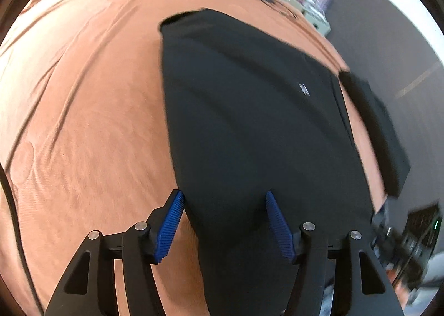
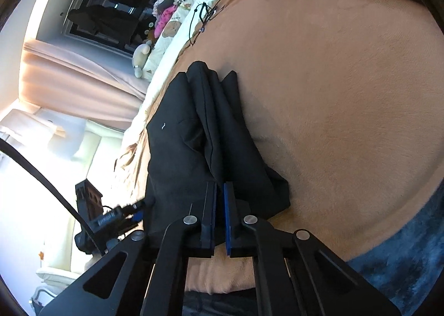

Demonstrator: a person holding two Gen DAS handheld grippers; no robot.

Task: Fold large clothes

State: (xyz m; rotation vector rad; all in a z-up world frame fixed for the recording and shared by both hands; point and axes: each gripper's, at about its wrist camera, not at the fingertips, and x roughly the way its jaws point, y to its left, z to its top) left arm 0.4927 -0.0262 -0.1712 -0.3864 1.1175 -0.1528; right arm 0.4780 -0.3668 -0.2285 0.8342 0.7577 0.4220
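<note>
Your right gripper point(image 2: 219, 188) is clamped on a bunched fold of the black garment point(image 1: 249, 110), which runs lengthwise away across the orange bedspread point(image 1: 83, 93), its near hem between your left gripper's point(image 1: 224, 199) parted, empty fingers.

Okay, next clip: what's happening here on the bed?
A person with a claw in each hand is folding a black garment spread on a bed with an orange-brown blanket. The right claw is shut on a bunched edge of the garment, lifting it into folds. The left claw is open above the near end of the cloth, gripping nothing. A second, already folded dark item lies beside it.
</note>
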